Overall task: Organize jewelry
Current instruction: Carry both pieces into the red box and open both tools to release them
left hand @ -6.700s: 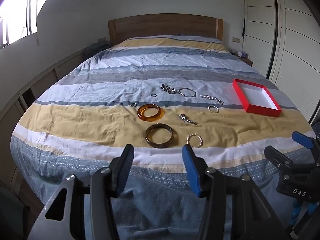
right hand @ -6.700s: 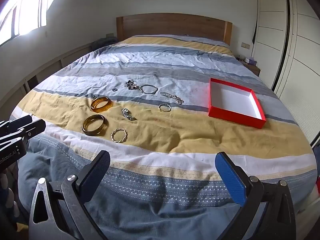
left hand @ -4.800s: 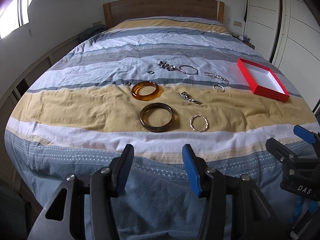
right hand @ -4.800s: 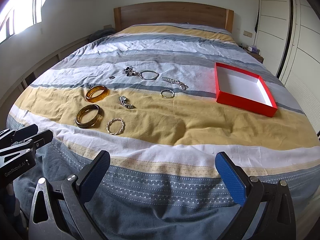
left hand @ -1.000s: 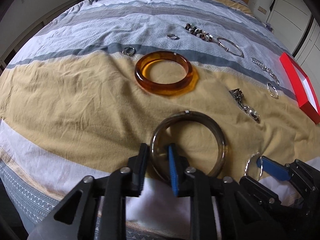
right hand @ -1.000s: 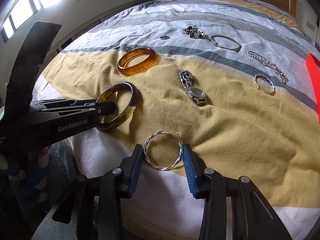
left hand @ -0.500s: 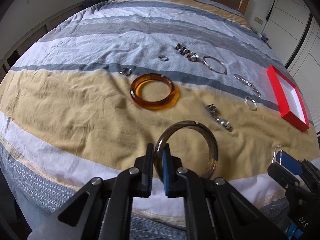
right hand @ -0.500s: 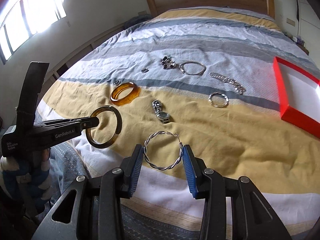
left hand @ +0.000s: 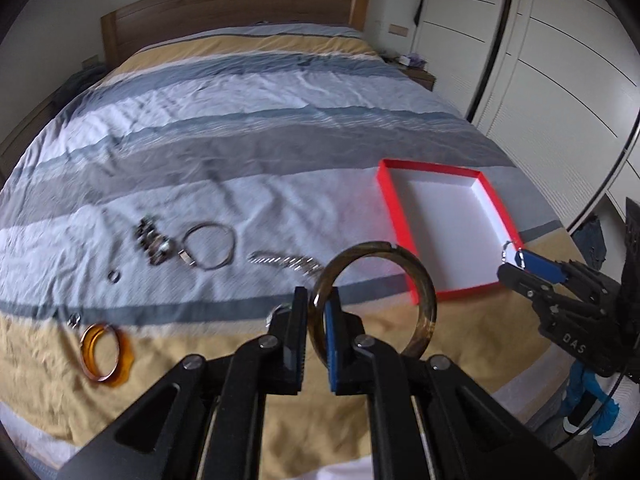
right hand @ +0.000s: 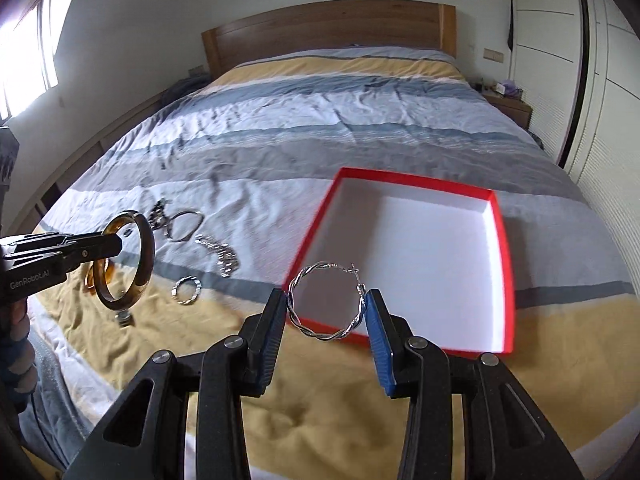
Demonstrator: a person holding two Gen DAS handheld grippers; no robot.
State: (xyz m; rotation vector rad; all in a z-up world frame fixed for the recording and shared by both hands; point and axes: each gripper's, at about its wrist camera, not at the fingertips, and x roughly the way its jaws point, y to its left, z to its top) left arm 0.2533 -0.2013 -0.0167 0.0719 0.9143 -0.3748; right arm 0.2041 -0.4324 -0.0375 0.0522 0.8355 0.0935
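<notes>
My left gripper (left hand: 316, 312) is shut on the rim of a dark brown bangle (left hand: 424, 304) and holds it in the air above the bed; it also shows in the right wrist view (right hand: 146, 256). My right gripper (right hand: 326, 308) is shut on a twisted silver hoop (right hand: 320, 334), held over the near left corner of the red box (right hand: 502, 240). The red box with a white inside (left hand: 394, 208) is empty. An amber bangle (left hand: 105, 354), a thin silver bracelet (left hand: 208, 246), a chain (left hand: 280, 261), beads (left hand: 154, 240) and small rings lie on the striped bedspread.
The wooden headboard (right hand: 328, 28) is at the far end. White wardrobe doors (left hand: 560, 60) line the right side. A nightstand (right hand: 510, 108) stands by the bed's far right corner. A small silver ring (right hand: 186, 290) lies on the yellow stripe.
Both grippers have lifted their pieces off the bedspread and swung right toward the red box. The silver hoop now hangs over the box's near corner.
</notes>
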